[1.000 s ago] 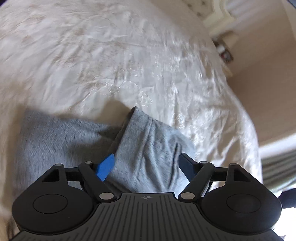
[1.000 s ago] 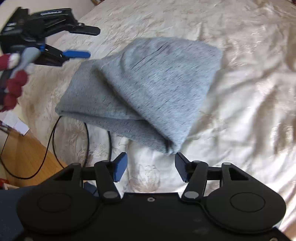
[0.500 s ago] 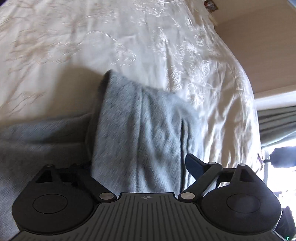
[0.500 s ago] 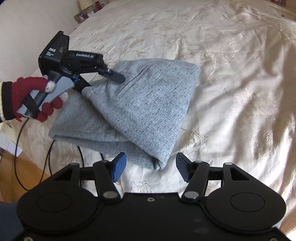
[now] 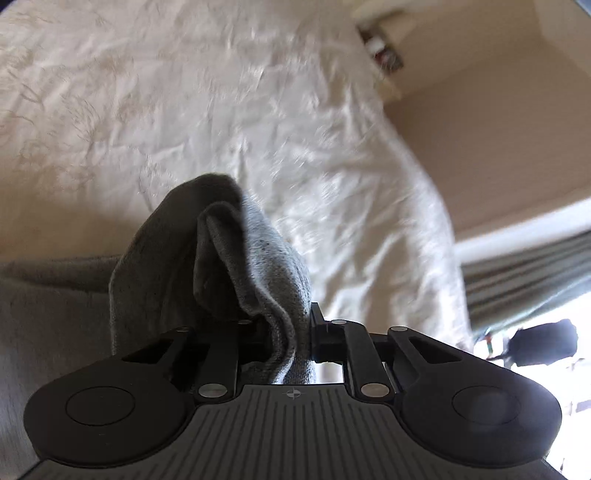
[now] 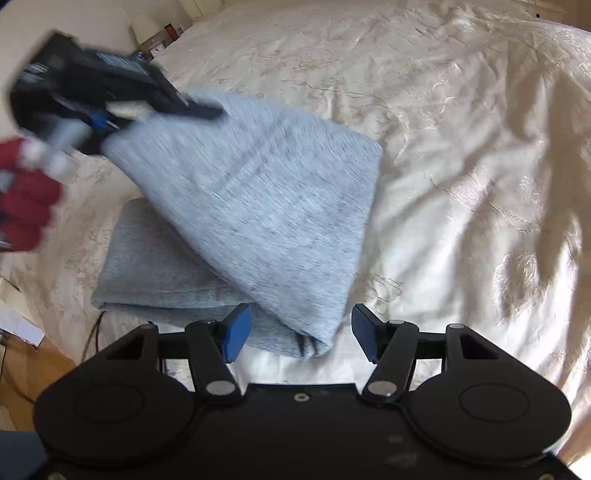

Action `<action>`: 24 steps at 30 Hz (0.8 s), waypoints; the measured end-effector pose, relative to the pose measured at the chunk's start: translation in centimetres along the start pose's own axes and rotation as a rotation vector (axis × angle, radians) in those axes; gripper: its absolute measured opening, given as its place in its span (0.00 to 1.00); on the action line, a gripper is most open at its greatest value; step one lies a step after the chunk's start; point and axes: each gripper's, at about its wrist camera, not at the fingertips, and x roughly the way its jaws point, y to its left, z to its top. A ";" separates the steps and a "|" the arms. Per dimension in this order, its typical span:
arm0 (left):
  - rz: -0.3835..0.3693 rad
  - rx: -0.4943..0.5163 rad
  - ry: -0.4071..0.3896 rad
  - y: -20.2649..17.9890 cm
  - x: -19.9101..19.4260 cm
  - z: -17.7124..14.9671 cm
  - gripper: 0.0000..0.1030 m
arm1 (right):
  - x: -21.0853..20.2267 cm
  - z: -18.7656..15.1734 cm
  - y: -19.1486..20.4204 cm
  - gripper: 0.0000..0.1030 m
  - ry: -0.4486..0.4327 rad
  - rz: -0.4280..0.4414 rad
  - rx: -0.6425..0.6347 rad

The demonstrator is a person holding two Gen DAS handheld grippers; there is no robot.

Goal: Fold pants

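- The left gripper [image 5: 291,332] is clamped on a bunched fold of the grey sweatpants [image 5: 229,266]; the cloth fills the narrow gap between its fingers and rises in a peak just ahead of them.
- To the left of that gripper, more of the sweatpants lies flat, and beyond the peak stretches the cream embroidered bedspread [image 5: 184,110].
- Far ahead and to the right of it show a beige wall [image 5: 498,129] and a striped curtain [image 5: 524,273].
- The right gripper [image 6: 301,332] stands wide open, holding nothing, its blue-padded fingers [image 6: 236,330] set to either side of the sweatpants' near corner [image 6: 310,332].
- Ahead of it the sweatpants [image 6: 258,206] lie folded on the bedspread [image 6: 461,147], with an upper layer drawn up and to the left off a lower layer.
- Further ahead and to the left, the left gripper [image 6: 110,118], blurred, holds that lifted layer's far corner, gripped by a hand in a red glove [image 6: 26,206].
- At the far left past the bed, a lamp [image 6: 144,26] stands on a nightstand.
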 end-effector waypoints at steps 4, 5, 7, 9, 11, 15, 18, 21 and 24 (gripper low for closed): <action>-0.013 -0.109 -0.086 0.9 -5.0 -2.2 0.16 | 0.1 0.2 -0.2 0.61 0.002 0.009 0.000; 0.004 -0.133 -0.106 1.9 -6.2 -3.0 0.16 | 0.1 0.3 -0.1 0.61 0.003 0.011 -0.004; 0.049 -0.171 -0.130 4.3 -7.7 -4.4 0.16 | 0.2 0.5 0.1 0.61 0.006 0.019 -0.018; 0.109 -0.217 -0.150 7.5 -8.3 -5.6 0.16 | 0.4 0.8 0.4 0.61 0.010 0.028 -0.029; 0.180 -0.281 -0.159 11.8 -8.5 -6.8 0.16 | 0.6 1.1 0.7 0.61 0.012 0.034 -0.043; 0.264 -0.370 -0.143 17.5 -7.9 -8.1 0.16 | 0.9 1.6 1.4 0.61 0.024 0.037 -0.074; 0.272 -0.307 -0.154 16.5 -7.6 -7.8 0.16 | 0.8 1.9 1.7 0.62 0.024 0.041 -0.094; 0.252 -0.219 -0.194 13.6 -8.6 -7.2 0.16 | 0.7 2.2 2.0 0.62 0.019 0.041 -0.110; 0.239 -0.124 -0.255 11.5 -10.5 -6.7 0.16 | 0.7 2.4 2.3 0.62 0.014 0.046 -0.123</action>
